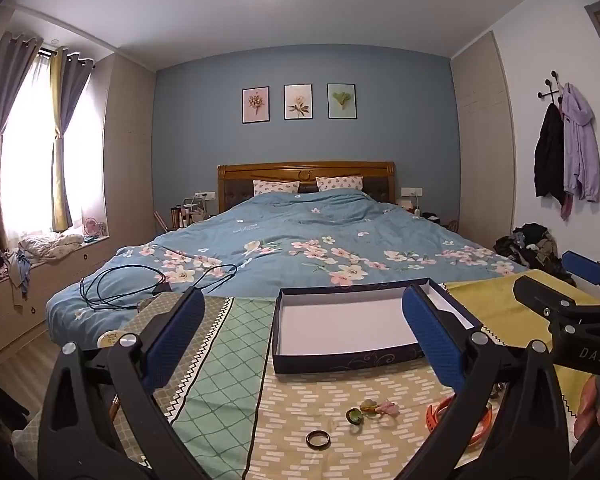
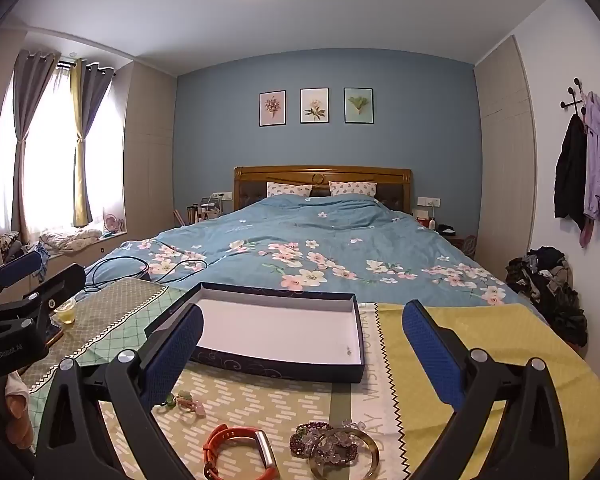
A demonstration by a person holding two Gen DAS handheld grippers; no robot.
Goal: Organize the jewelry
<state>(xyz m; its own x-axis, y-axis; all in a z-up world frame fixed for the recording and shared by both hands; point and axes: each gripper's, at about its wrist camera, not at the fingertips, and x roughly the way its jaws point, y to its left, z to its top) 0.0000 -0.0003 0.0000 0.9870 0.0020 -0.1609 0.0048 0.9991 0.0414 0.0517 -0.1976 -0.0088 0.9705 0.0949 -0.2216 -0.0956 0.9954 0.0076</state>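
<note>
An open dark-blue box [image 1: 342,360] with a white inside stands on the patterned tablecloth; it also shows in the right wrist view [image 2: 260,364]. In front of it lie a dark ring [image 1: 318,439], a green ring with pink charms [image 1: 370,410] and an orange band [image 1: 436,416]. The right wrist view shows the orange band [image 2: 220,446], a beaded bracelet pile with a gold bangle [image 2: 336,446] and the charms [image 2: 184,400]. My left gripper [image 1: 302,336] is open and empty above the jewelry. My right gripper [image 2: 302,344] is open and empty.
The table stands at the foot of a bed with a blue floral duvet [image 1: 300,248]. A black cable [image 1: 140,280] lies on the bed. A small yellow cup [image 2: 65,314] sits at the table's left. Clothes are piled on the floor at the right [image 2: 548,284].
</note>
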